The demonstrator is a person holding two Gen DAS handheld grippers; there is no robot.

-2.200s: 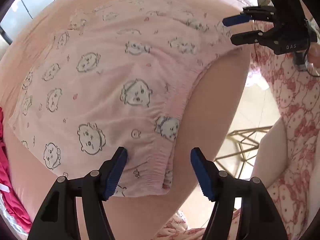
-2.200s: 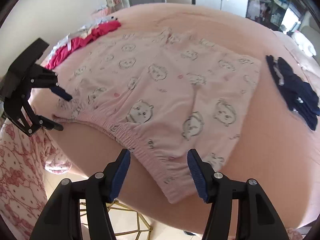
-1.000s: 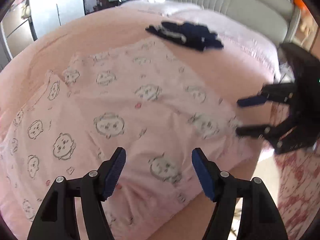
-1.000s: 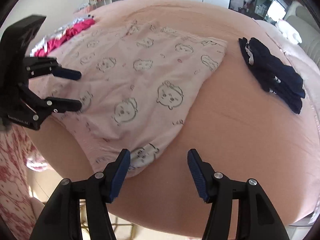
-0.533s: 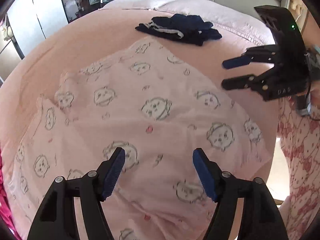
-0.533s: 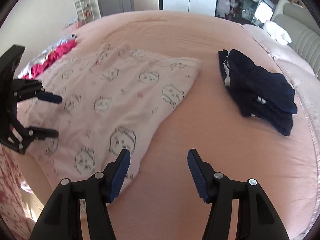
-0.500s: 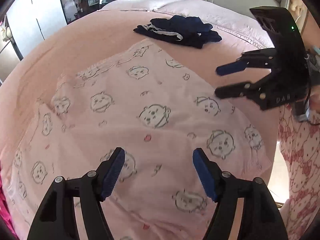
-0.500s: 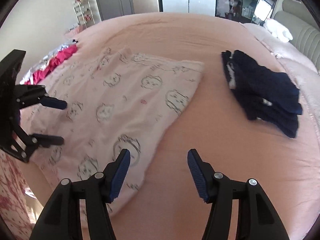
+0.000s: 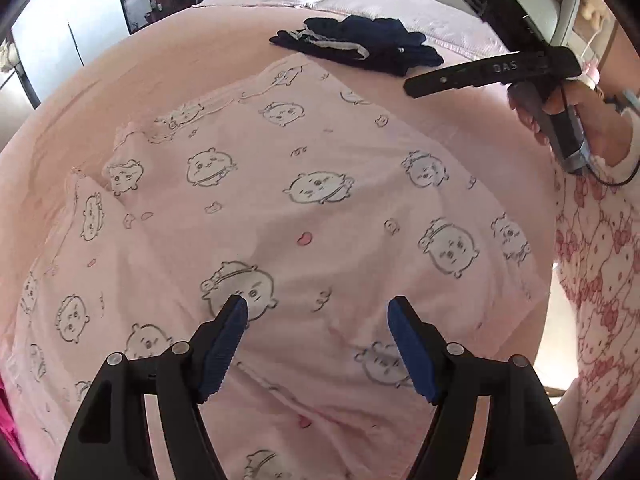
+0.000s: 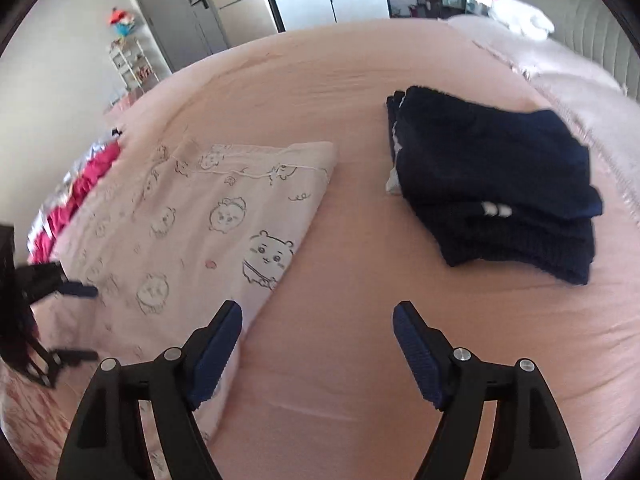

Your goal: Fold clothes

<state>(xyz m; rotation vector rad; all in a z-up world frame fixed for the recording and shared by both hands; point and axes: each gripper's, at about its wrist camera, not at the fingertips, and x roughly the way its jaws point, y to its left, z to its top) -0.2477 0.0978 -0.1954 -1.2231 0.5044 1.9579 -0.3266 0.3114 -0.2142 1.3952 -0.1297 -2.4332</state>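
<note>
Pale pink pajama pants (image 9: 304, 216) printed with cartoon faces lie spread flat on the pink bed (image 9: 168, 60). My left gripper (image 9: 318, 332) hovers open over their near part, nothing between its blue pads. In the right wrist view the pants (image 10: 208, 232) lie at left with their folded edge toward the middle. My right gripper (image 10: 318, 336) stands open over bare sheet just right of that edge. In the left wrist view the right gripper (image 9: 492, 72) shows side-on at upper right, held in a hand. The left gripper (image 10: 60, 312) appears blurred at the right wrist view's left edge.
A folded dark navy garment (image 10: 496, 188) lies on the bed to the right of the pants, seen also as the navy garment (image 9: 360, 46) beyond them. Red clothing (image 10: 68, 204) is piled at the bed's far left. A person's patterned pajama sleeve (image 9: 600, 264) is at right.
Both grippers have pulled back from the pants' waistband edge and swung up over the bed. The right gripper now looks further right, toward the navy garment. The pants lie still.
</note>
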